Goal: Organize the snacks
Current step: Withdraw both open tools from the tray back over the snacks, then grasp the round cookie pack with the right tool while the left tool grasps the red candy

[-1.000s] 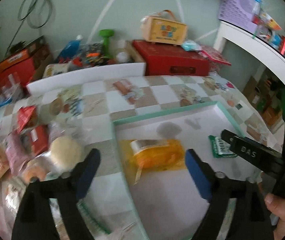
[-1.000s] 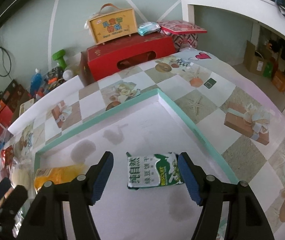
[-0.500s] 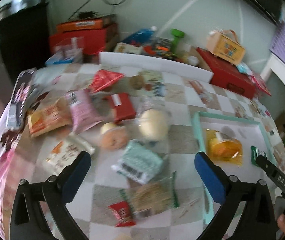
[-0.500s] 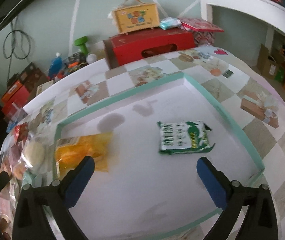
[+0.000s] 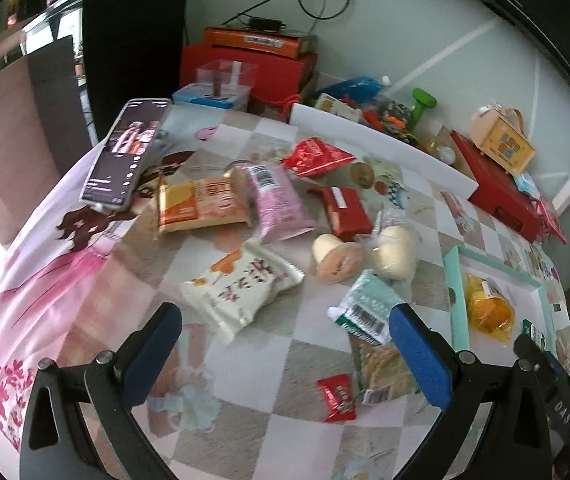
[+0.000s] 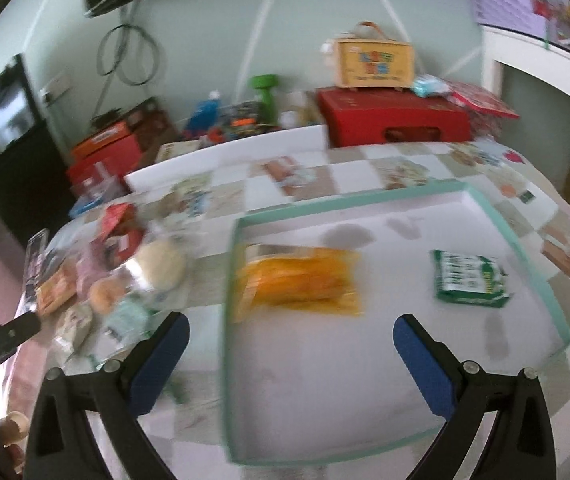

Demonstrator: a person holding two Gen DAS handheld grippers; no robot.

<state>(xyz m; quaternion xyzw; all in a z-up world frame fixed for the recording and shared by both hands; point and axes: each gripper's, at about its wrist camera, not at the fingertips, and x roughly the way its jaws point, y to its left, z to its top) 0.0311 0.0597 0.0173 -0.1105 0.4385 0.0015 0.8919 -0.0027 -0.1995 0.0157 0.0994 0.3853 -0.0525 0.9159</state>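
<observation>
Both grippers are wide open and holding nothing. The left gripper [image 5: 285, 354] hovers over loose snacks — I'd straddle the white cracker pack [image 5: 241, 286] squarely, then carry it to the teal tray [image 6: 525, 248]; the right gripper [image 6: 291, 354] waits above it.

Glossy plastic wrappers cover the white snack pack [image 5: 241, 290] and orange packet [image 6: 301, 282]; the patterned counter [image 5: 85, 272] cover looks smooth, sheeny.

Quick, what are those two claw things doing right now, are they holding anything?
Left gripper: open, holding nothing, above the loose snacks.
Right gripper: open, holding nothing, over the tray.
</observation>
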